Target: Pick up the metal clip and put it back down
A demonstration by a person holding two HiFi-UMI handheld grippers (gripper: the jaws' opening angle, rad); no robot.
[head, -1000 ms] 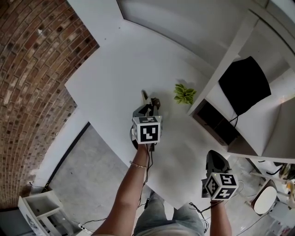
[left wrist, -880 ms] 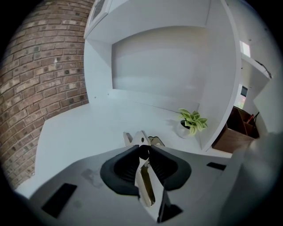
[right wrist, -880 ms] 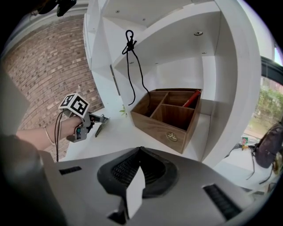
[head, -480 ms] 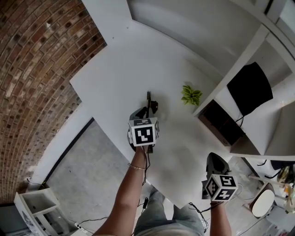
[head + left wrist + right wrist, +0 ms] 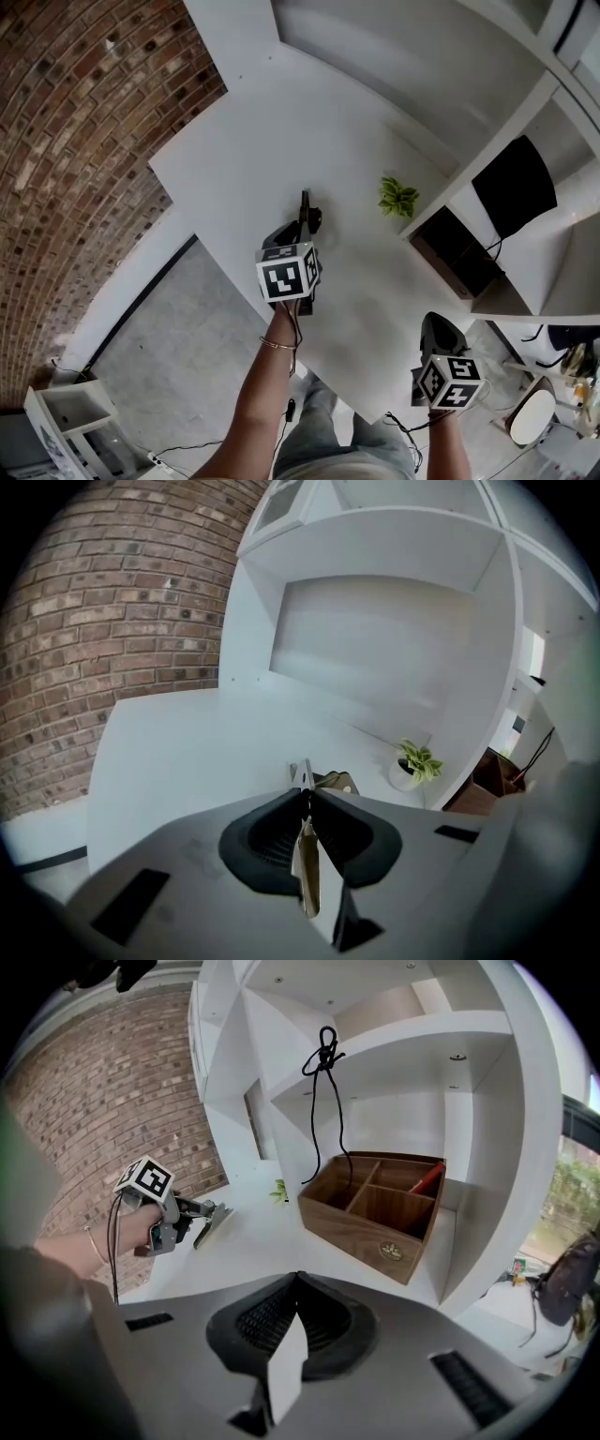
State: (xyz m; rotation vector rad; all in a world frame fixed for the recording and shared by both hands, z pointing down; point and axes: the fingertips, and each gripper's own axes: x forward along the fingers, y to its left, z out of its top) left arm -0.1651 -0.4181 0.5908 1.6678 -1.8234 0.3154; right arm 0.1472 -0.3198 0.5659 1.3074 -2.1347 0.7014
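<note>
The metal clip [image 5: 306, 208] is a thin silver piece with a dark folded end. It sticks out past my left gripper [image 5: 302, 223] over the white table [image 5: 234, 159]. In the left gripper view the clip [image 5: 301, 774] is pinched between the black pads [image 5: 272, 829]. My left gripper's [image 5: 307, 803] jaws have just been closing, with the clip between them. From the right gripper view the clip [image 5: 214, 1222] hangs tilted; whether its low end touches the table I cannot tell. My right gripper [image 5: 439, 330] waits near the table's front corner, jaws together and empty [image 5: 298, 1283].
A small potted plant [image 5: 399, 198] stands right of the clip. A wooden compartment box [image 5: 375, 1208] sits in the white shelf unit [image 5: 487, 141], with a black cable [image 5: 325, 1063] hanging above it. A brick wall [image 5: 66, 141] runs along the left, beyond the table's edge.
My left gripper's jaws have closed on the clip, and it has drawn back toward the person with the clip. The right gripper has stayed put.
</note>
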